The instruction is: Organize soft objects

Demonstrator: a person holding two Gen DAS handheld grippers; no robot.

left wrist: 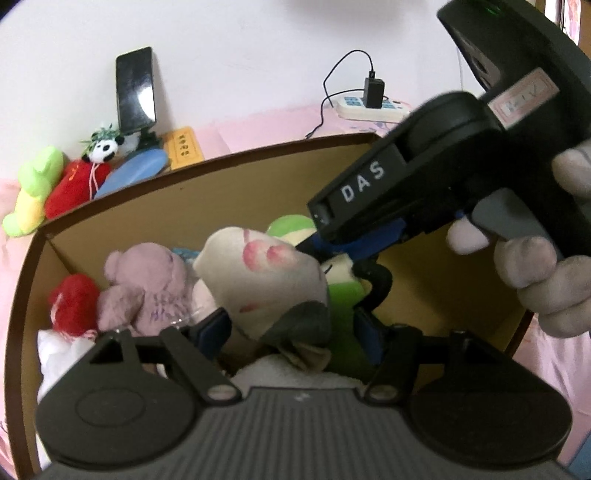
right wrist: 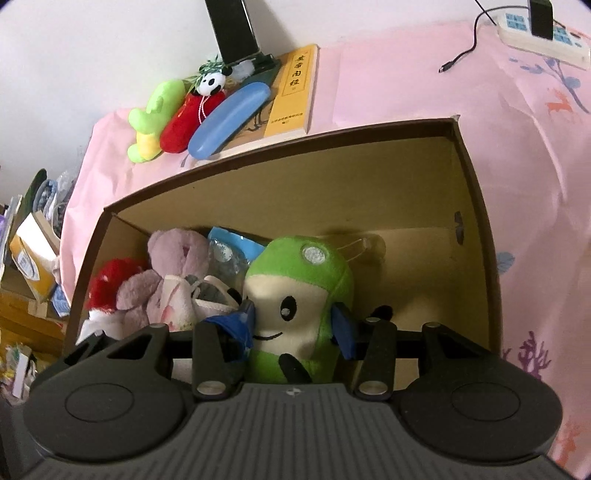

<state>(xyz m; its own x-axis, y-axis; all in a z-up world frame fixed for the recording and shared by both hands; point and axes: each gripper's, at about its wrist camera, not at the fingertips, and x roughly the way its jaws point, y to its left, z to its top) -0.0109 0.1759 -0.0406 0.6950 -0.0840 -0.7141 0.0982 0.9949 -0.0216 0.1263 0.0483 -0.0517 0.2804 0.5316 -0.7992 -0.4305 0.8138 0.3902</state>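
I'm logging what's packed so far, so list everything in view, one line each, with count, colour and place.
Cardboard box: 1, brown, on the pink cover.
Green plush: 1, green and cream, in the box, between the right gripper's fingers.
Sock: 1, white with pink marks, in the box, in the left gripper.
Purple bear: 1, lilac, box left.
Red plush: 1, box far left.
Blue packet: 1, behind the bear.
Caterpillar plush: 1, green and yellow, outside.
Panda plush: 1, red body, outside.
Blue case: 1, outside.
Book: 1, yellow.
Phone: 1, black.
Power strip: 1, white.
Left gripper: black.
Right gripper: black.
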